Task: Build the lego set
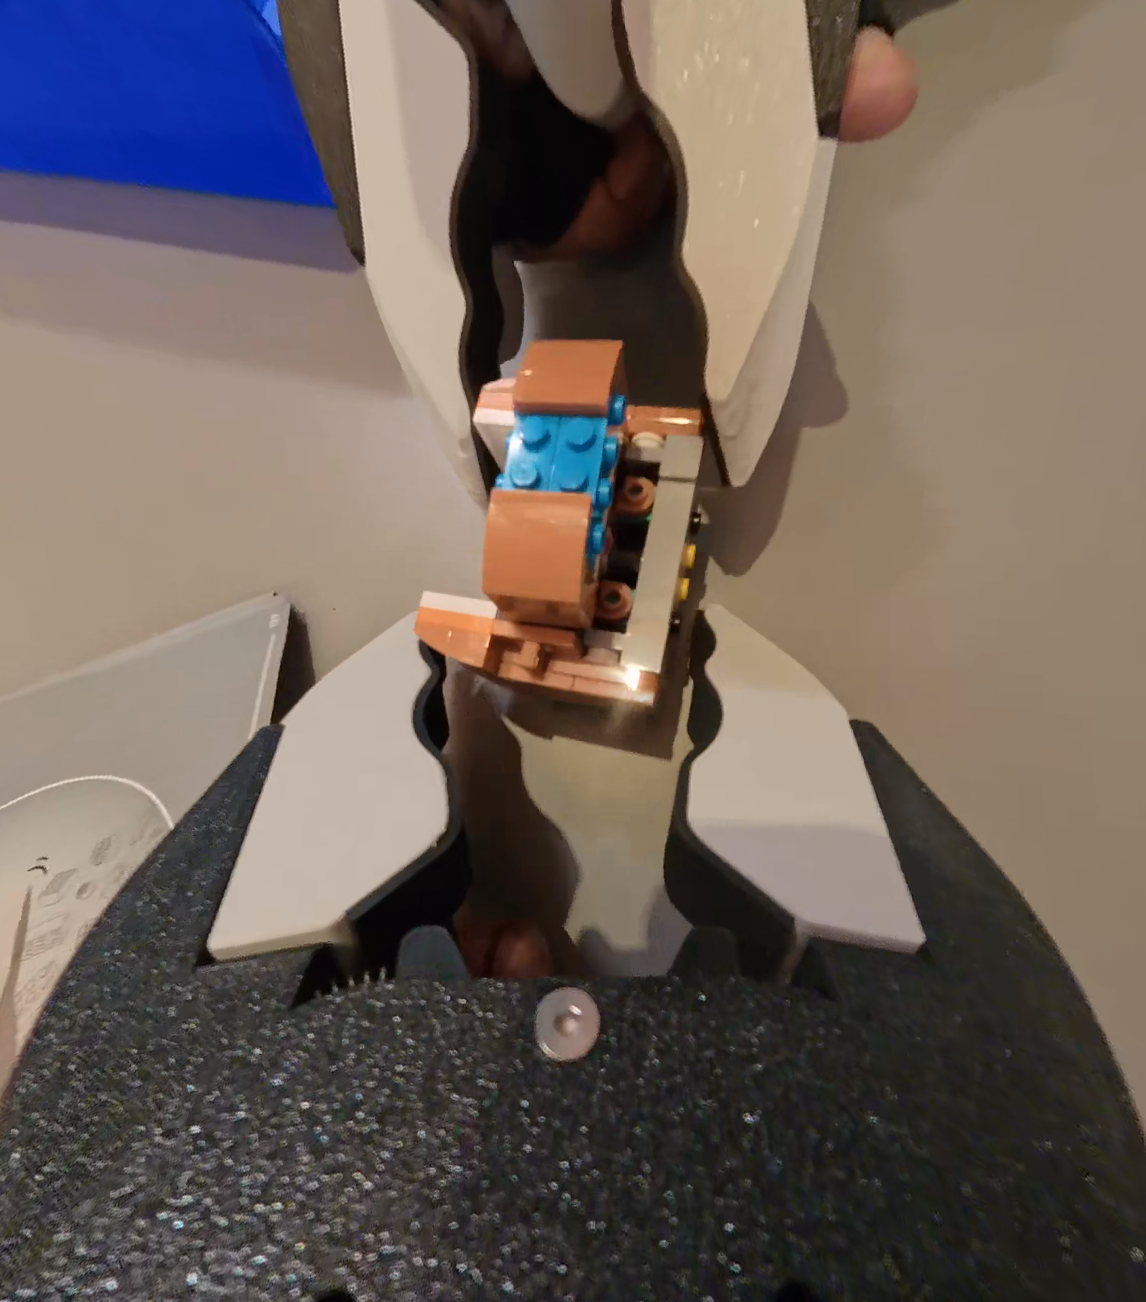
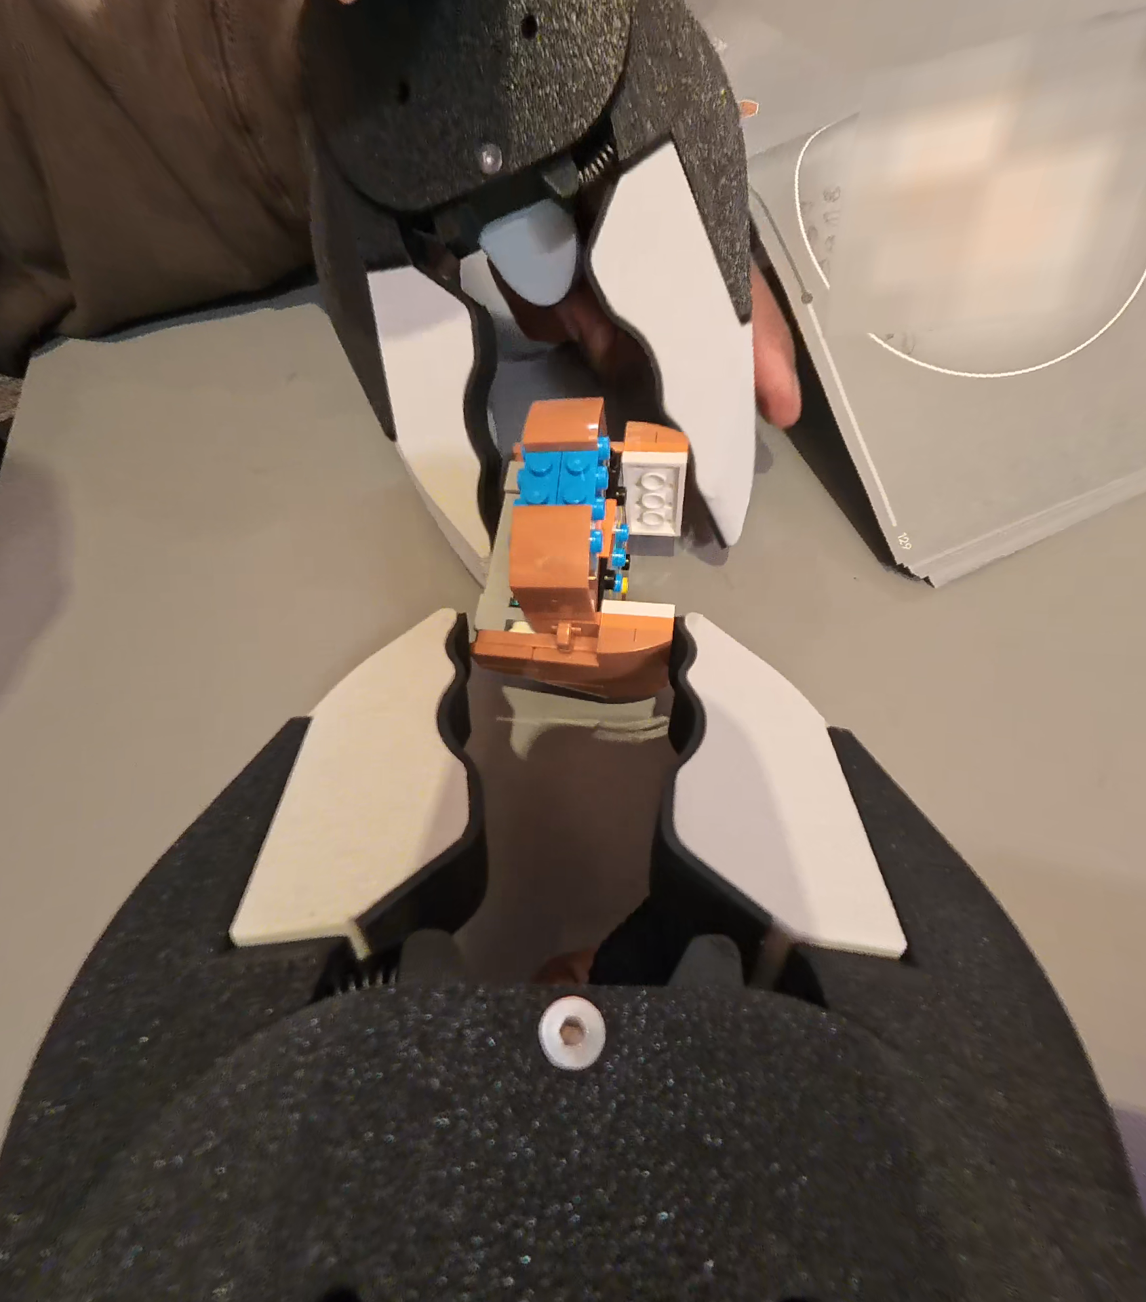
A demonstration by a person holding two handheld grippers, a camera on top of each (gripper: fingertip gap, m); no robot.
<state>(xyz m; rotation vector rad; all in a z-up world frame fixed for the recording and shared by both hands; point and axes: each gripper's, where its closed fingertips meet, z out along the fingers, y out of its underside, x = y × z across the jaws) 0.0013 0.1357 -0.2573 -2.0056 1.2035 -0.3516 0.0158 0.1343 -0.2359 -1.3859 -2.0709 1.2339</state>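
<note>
A small lego model [image 1: 542,556] of brown curved bricks, blue studded bricks and a grey plate is held above the grey table [image 2: 204,493]. My left gripper [image 1: 559,627] is shut on its near end. My right gripper [image 1: 598,472] grips the far end from the opposite side. In the right wrist view, my right gripper [image 2: 571,620] is shut on the brown base of the model [image 2: 549,556]. There my left gripper [image 2: 609,549] closes on the other end, beside a white brick [image 2: 655,500] shown underside out.
An open instruction booklet [image 2: 979,352] lies on the table at the right and also shows in the left wrist view [image 1: 98,740]. A blue surface [image 1: 98,91] is at the upper left. A person's brown sleeve [image 2: 98,176] is behind the left gripper. Only a small space, under 4 cm, lies between the two pairs of fingers.
</note>
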